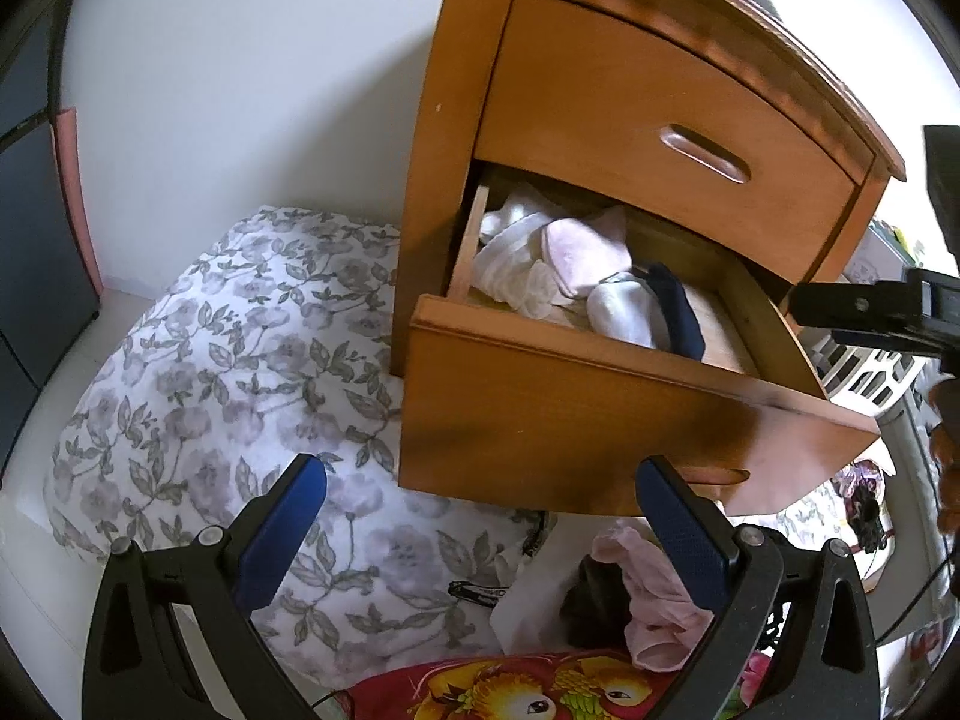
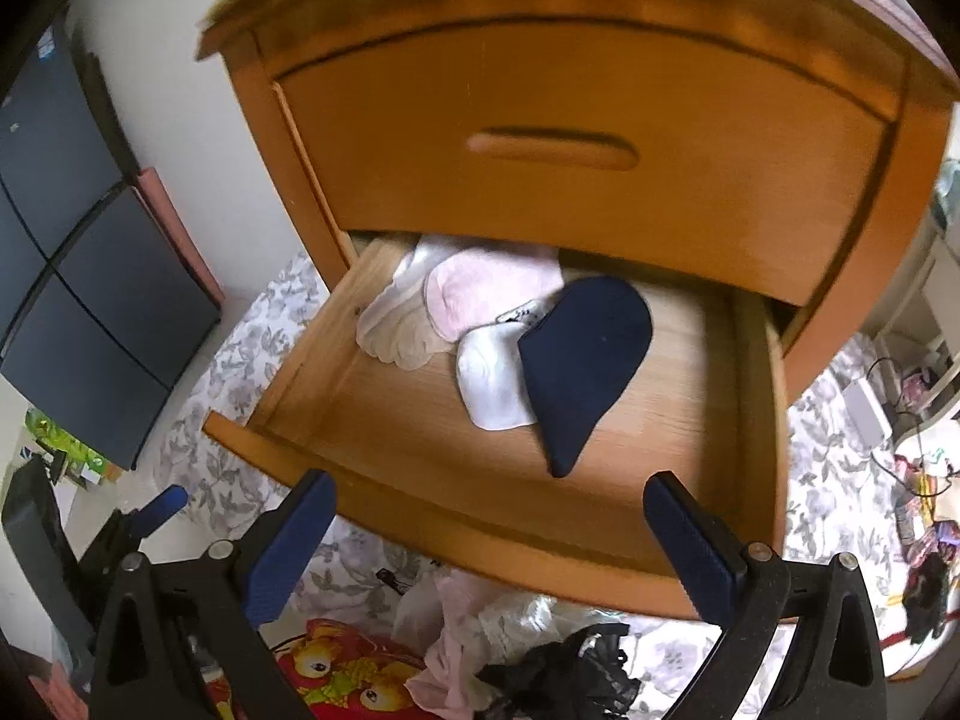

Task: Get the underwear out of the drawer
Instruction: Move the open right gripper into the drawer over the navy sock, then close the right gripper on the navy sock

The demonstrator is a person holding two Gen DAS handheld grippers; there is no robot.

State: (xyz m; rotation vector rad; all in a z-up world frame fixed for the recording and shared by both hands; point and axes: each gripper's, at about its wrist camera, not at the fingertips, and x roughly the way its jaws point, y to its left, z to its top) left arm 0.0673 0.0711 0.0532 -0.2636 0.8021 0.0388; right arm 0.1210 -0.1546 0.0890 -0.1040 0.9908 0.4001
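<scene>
Right wrist view is showing me one open drawer point(image 2: 420, 432) holding four garments; the navy piece point(image 2: 582, 360) is lying lengthwise, tip toward me. Both my right gripper point(image 2: 489, 546) and left gripper point(image 1: 480, 516) are spread, empty.

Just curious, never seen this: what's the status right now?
Both grippers open, left, right, holding nothing. Underwear pile in open lower drawer. Navy piece on top, nothing blocking.

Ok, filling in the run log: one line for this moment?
lower drawer open | navy piece, white, pink garments inside | left gripper open | right gripper open, empty
</scene>
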